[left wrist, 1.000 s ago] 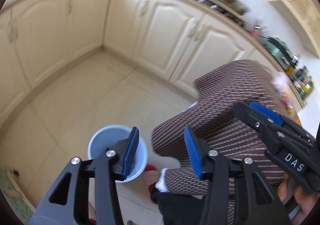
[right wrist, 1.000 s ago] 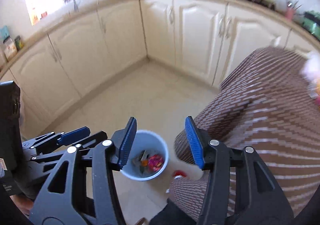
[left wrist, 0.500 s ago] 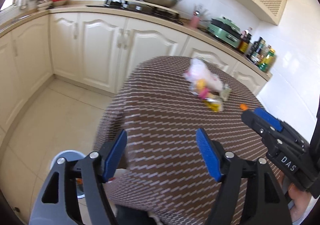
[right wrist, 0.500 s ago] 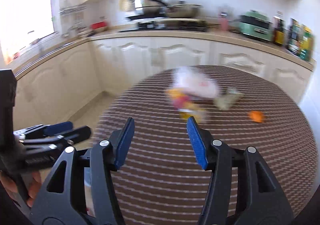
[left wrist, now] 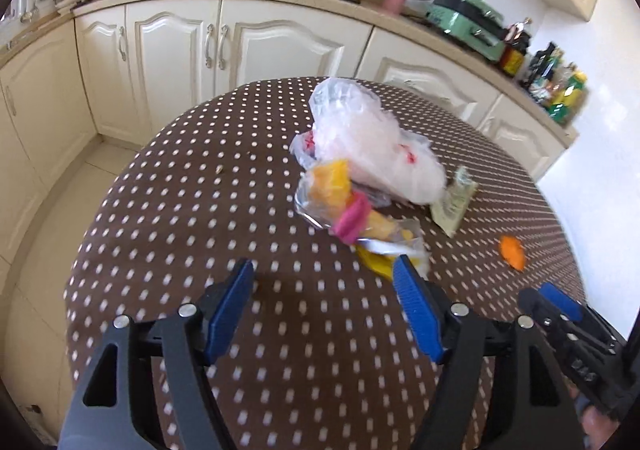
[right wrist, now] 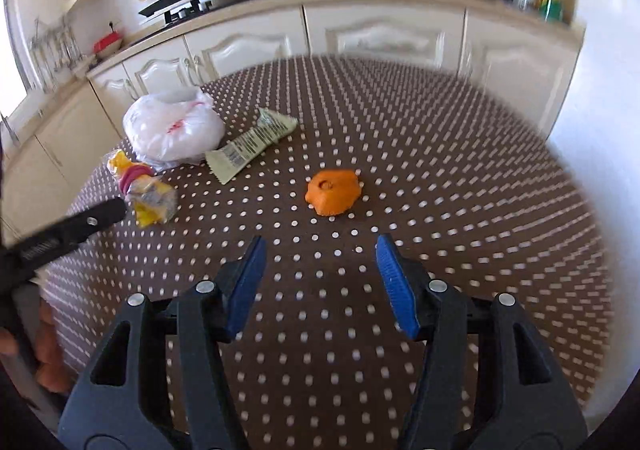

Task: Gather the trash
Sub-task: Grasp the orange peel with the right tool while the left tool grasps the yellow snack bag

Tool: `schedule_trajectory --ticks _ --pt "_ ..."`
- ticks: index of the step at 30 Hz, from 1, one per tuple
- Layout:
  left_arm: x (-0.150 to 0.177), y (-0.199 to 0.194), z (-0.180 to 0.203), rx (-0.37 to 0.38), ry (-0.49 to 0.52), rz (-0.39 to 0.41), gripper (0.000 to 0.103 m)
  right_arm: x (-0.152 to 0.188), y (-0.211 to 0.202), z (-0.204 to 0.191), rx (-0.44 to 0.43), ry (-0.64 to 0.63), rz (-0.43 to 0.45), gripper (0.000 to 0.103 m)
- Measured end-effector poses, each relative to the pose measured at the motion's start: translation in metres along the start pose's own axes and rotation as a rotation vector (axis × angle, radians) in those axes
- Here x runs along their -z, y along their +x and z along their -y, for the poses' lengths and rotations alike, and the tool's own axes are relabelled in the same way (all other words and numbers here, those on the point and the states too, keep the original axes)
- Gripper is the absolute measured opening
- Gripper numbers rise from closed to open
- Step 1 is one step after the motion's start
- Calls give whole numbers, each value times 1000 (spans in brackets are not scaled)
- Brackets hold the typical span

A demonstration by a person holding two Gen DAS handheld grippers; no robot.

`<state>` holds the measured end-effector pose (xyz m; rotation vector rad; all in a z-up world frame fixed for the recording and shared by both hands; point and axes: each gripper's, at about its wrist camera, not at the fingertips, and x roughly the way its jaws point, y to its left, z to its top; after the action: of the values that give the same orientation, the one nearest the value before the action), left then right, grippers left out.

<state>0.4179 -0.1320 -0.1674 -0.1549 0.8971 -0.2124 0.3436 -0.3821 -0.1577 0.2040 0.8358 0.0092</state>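
The left claw (left wrist: 322,290) stands open and empty above the dotted surface (left wrist: 168,234), just short of the yellow wrapper with a pink band (left wrist: 352,215); behind that lie the white plastic bag (left wrist: 368,137) and a flattened tube (left wrist: 456,201). The right claw (right wrist: 318,268), empty and about half open, faces the orange peel (right wrist: 332,191); each should straddle its piece low, squarely, and close gently; crinkly film slips.

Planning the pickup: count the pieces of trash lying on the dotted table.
4. White plastic bag at the far left; pale green wrapper against its right side; yellow and pink packet in front of the bag; orange peel alone, mid-table. The bag may hide more.
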Motion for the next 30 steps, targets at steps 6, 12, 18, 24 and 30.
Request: schedule_trajectory --ticks 6,12,18,24,30 --pt "-15 20 20 -72 76 -13 71 -20 18 0 46 -38 -6 57" --pt "-20 18 17 -20 69 -15 70 -34 37 -8 103 -111 -36 48" --pt "-14 -3 -5 107 5 -5 71 -40 41 -15 117 -159 -14 35" --pt "-26 6 -21 104 -86 -20 71 -37 31 -30 73 -181 25 35" --pt "-37 23 -11 80 -103 -24 70 -36 32 -45 44 -205 35 35"
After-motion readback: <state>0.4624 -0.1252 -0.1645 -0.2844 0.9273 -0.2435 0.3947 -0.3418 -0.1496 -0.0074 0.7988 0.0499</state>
